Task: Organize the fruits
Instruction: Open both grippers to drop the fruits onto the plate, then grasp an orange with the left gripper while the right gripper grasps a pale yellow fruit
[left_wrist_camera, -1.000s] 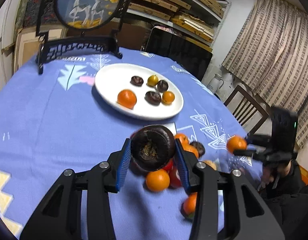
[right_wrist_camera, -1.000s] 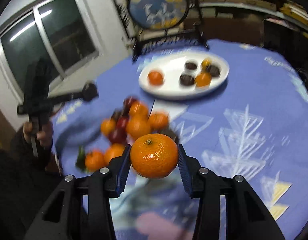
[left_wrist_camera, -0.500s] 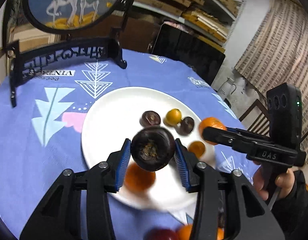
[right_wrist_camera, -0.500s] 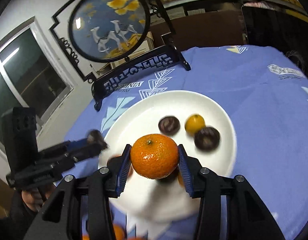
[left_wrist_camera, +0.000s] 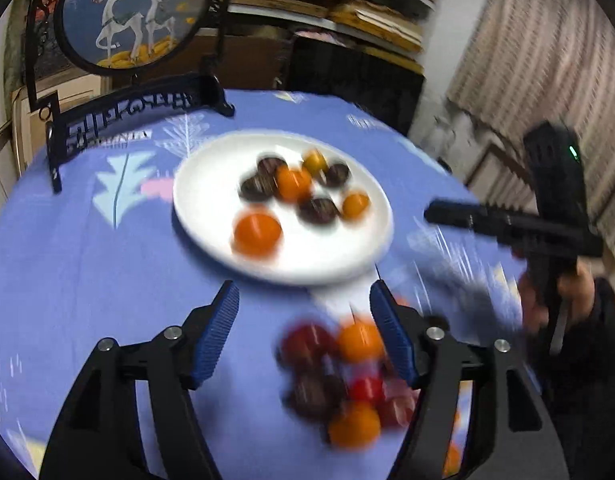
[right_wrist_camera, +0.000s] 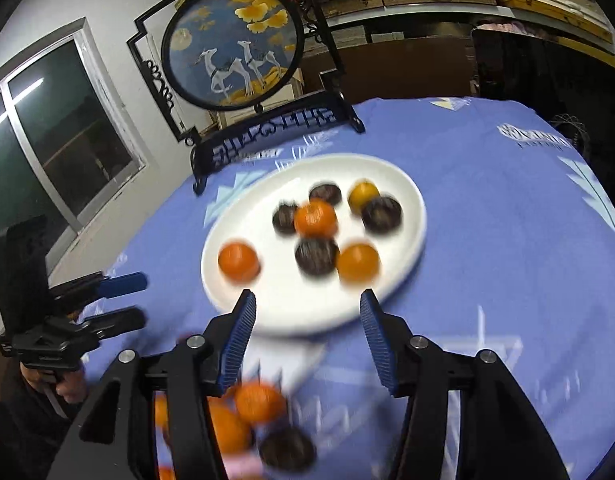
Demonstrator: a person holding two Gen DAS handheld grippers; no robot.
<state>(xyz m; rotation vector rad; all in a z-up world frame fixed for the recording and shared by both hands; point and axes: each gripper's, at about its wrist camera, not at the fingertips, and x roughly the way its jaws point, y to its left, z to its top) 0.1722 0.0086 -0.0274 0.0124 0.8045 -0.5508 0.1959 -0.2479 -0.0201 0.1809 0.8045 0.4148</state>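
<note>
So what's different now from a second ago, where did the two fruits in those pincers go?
Both were let go onto the white plate. The left gripper dropped its dark fruit, the right gripper its orange; they lie side by side mid-plate. Both sets of jaws have just been opening, with nothing between them, and both have drawn back toward the loose fruit pile. The plate and the round deer screen stayed put.

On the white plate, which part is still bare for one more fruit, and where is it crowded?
The round white plate has bare room along its near rim, just ahead of the open right gripper, and on its far left side toward the black carved stand. The middle and right are crowded around the central orange tangerine.
</note>
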